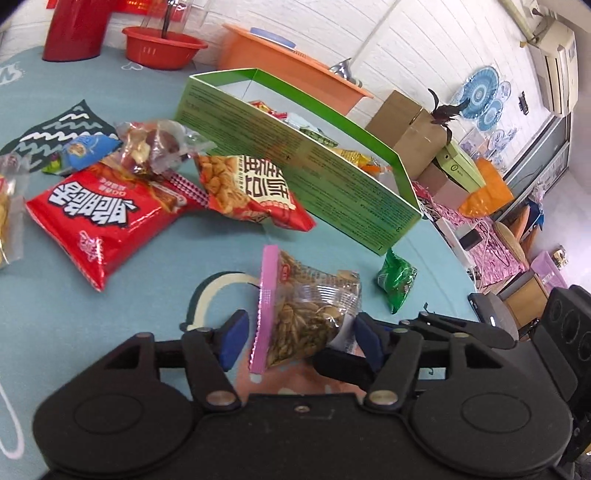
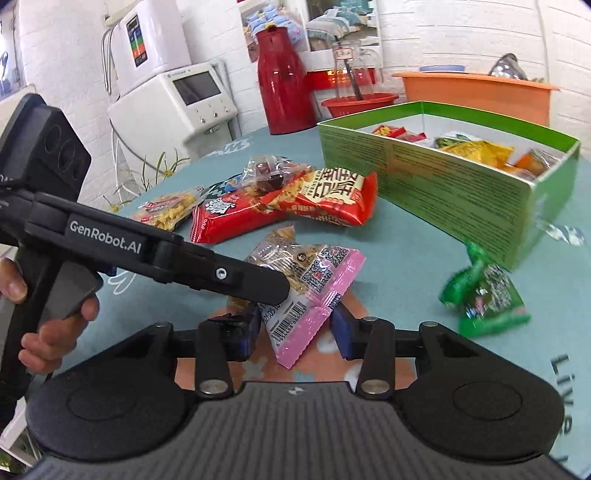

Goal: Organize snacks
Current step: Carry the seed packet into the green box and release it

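Seed pack (image 1: 306, 314) (image 2: 306, 280), clear with pink edge, sits on the teal cloth (image 1: 110, 332) (image 2: 406, 258) between both claws, near side of the table. Pink seal stands upright in the left view; barcode end faces the right camera.

Left gripper (image 1: 299, 338): jaws apart, blue pads either side of the pack. Right pad (image 1: 365, 334) looks to be touching the clear corner, left pad (image 1: 234, 336) just beside the pink edge, with a gap. Not clamped.

Right gripper (image 2: 295, 332): jaws apart too, straddling the pack's barcode end. Left pad (image 2: 245, 325) is partly hidden behind the left gripper's finger, so I cannot tell whether it touches. Right pad (image 2: 341, 328) is just beside the pink edge.

In the right view the left gripper comes in from the left, tip over the pack, hand (image 2: 40, 317) on its handle.

Green packet (image 1: 397, 280) (image 2: 484, 295): right of the seed pack, just beside the box's near corner, blurred in the right view.

Green box (image 1: 295, 162) (image 2: 443, 192): far right, open top, several small snacks inside.

Loose pile to the far left of the seed pack: red bag (image 1: 103, 218) (image 2: 229, 218), peanut bag (image 1: 251, 192) (image 2: 332, 195) leaning at the box wall, clear packet of dark sweets (image 1: 155, 144) (image 2: 269, 173) on top, blue packet (image 1: 88, 147) at the far left.

Beyond the cloth: red flask (image 1: 74, 29) (image 2: 282, 81), red basin (image 1: 164, 46) (image 2: 358, 103), orange tub (image 1: 295, 77) (image 2: 476, 94).
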{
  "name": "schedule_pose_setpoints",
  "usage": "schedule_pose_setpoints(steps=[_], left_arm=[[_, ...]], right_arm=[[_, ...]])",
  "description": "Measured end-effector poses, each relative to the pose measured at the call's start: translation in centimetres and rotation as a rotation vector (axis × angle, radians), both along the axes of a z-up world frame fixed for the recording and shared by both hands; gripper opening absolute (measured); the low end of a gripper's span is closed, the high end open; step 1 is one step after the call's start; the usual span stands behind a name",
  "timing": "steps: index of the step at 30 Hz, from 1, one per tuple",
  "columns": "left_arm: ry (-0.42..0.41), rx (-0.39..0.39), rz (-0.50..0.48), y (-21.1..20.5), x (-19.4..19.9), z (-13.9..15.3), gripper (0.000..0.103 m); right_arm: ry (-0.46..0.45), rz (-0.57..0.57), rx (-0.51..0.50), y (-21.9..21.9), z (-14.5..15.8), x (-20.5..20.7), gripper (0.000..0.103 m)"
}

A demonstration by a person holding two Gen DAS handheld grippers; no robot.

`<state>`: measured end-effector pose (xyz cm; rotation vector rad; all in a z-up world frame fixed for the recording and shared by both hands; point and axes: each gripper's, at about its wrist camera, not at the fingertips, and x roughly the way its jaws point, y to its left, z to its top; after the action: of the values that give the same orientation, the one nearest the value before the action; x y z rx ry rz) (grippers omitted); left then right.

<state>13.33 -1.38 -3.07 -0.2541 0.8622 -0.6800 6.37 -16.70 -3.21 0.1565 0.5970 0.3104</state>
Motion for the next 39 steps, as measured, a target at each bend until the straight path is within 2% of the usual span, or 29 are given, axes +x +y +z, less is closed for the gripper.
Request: schedule_pose_setpoints(steps=[9,10,11,13,15,21,30,39], left_arm=[[0.002,-0.003,0.011,-0.7,0.4,0.0,0.097],[0.0,-0.002,0.012,-0.7,0.3,0.0,0.094],[-0.001,-0.004,0.01,-0.8,0.3,-0.1,0.093],[0.003,-0.01,0.008,-1.3,0.0,-0.1,0.08],[-0.016,0.001,0.017,-1.7,-0.3,0.3,0.077],[-0.114,-0.025,0.012,-2.1,-0.3,3.7,0.076],[-0.218,-0.061,0.011,-3.8,3.8,8.3,0.076],[-0.221,-0.055,-0.001,-5.3,9.5,8.6,0.076]], right_arm=[[-0.007,-0.033,-0.009,0.0,0.0,0.0,0.075],[-0.008,-0.033,-0.009,0.0,0.0,0.0,0.075],[-0.01,-0.034,-0.011,0.0,0.0,0.0,0.071],[-0.016,-0.049,-0.023,0.1,0.2,-0.1,0.065],[-0.035,-0.058,-0.034,0.2,0.6,-0.3,0.062],[-0.138,-0.066,-0.048,-0.7,3.5,-0.3,0.061],[-0.271,-0.109,-0.047,-3.0,7.0,3.4,0.06],[-0.282,-0.148,-0.02,-5.5,7.1,8.0,0.059]])
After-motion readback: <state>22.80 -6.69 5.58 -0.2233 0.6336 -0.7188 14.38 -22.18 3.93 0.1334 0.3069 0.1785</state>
